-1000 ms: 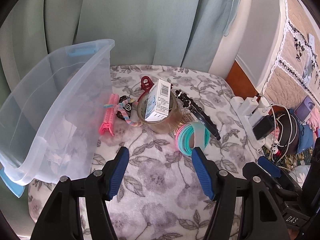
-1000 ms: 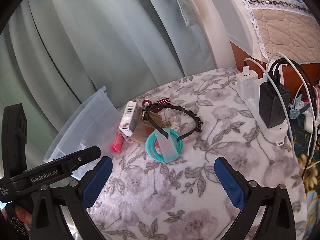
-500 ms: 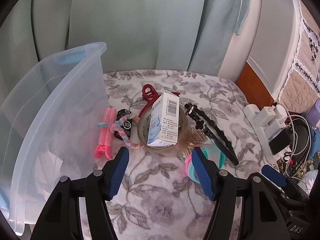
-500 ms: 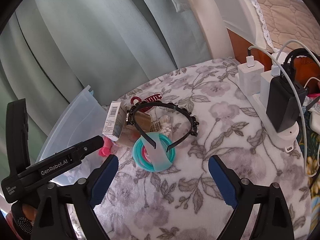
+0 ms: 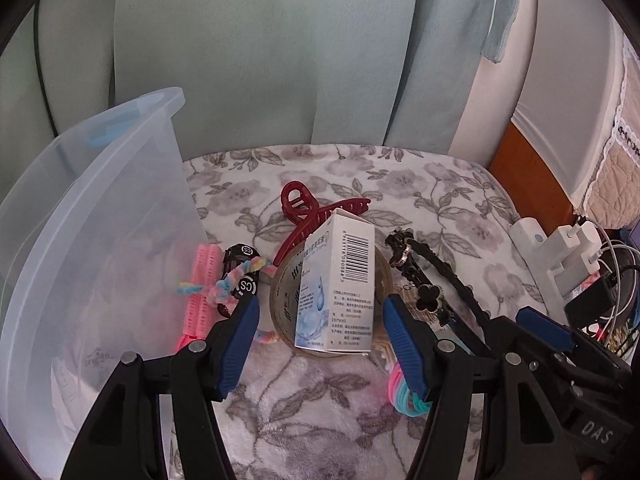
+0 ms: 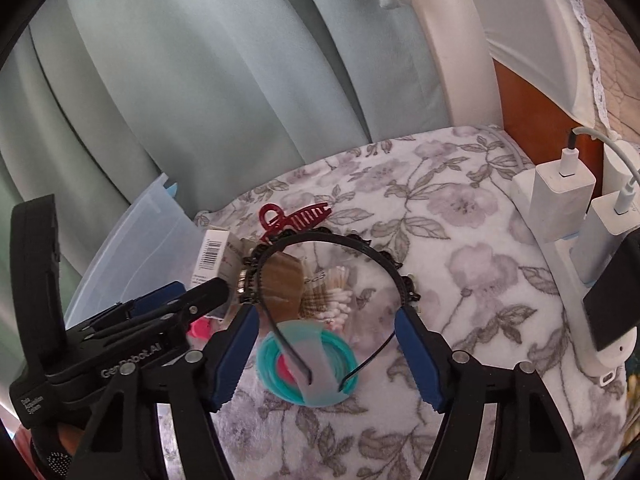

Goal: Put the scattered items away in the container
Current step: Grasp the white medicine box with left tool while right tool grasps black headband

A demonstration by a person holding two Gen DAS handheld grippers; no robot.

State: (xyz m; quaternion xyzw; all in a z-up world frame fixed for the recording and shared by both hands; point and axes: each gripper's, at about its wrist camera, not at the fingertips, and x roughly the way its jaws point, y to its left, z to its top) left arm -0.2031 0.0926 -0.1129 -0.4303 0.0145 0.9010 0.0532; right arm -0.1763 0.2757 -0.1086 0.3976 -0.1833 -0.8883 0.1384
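A: Left gripper (image 5: 320,332) half open, jaws either side of the white box (image 5: 336,284) leaning in the tape roll (image 5: 286,280), not pressing yet. Clear container (image 5: 100,240) just beside, on the left.

B: Right gripper (image 6: 326,344) closing around the black headband (image 6: 332,248) over the teal hair ties (image 6: 306,364), nothing pinched yet. Risk: thin band slipping out, or dragging the ties along. Box likely to tip if gripped off-centre.

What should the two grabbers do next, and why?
Probably the left gripper should ease forward and pinch the white box: the box stands between its open fingers, untouched. The right gripper is closing around the black headband.
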